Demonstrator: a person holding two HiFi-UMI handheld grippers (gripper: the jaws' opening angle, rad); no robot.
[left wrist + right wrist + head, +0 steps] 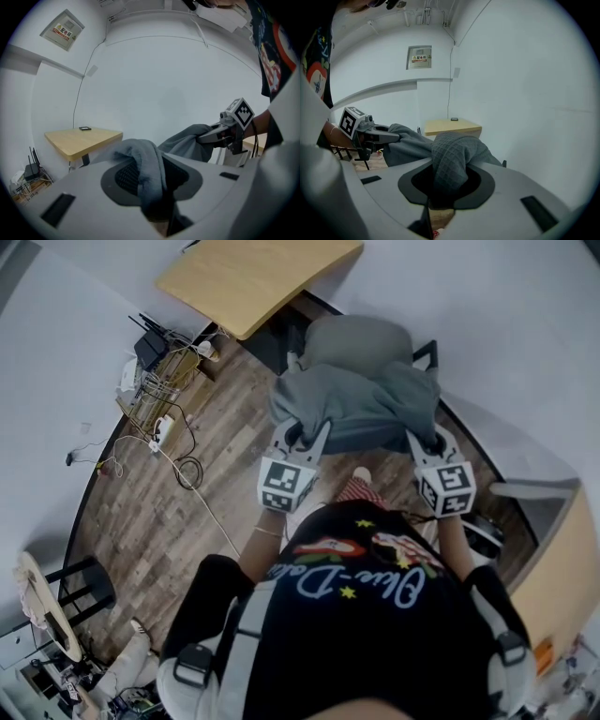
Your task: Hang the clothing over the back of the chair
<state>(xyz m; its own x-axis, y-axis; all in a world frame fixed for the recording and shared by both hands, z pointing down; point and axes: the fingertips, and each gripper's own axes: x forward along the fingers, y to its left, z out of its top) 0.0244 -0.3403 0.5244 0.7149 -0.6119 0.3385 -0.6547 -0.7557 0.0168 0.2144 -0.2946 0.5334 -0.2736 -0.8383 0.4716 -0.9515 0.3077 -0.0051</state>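
A grey garment (356, 399) is stretched between my two grippers above a grey office chair (356, 338). My left gripper (302, 435) is shut on the garment's left edge, and the cloth (145, 168) bunches between its jaws in the left gripper view. The right gripper (427, 442) is shut on the right edge, with waffle-textured cloth (450, 164) pinched between its jaws. In the head view the garment covers the chair's backrest and seat; only the headrest and one black armrest (427, 354) show. Each gripper appears in the other's view, the right gripper (213, 136) and the left gripper (389, 137).
A light wooden desk (258, 277) stands behind the chair, with a router and cables (155, 357) on the wood floor to its left. A curved white wall (525, 352) runs along the right. A white-and-wood cabinet (562, 549) sits at the near right.
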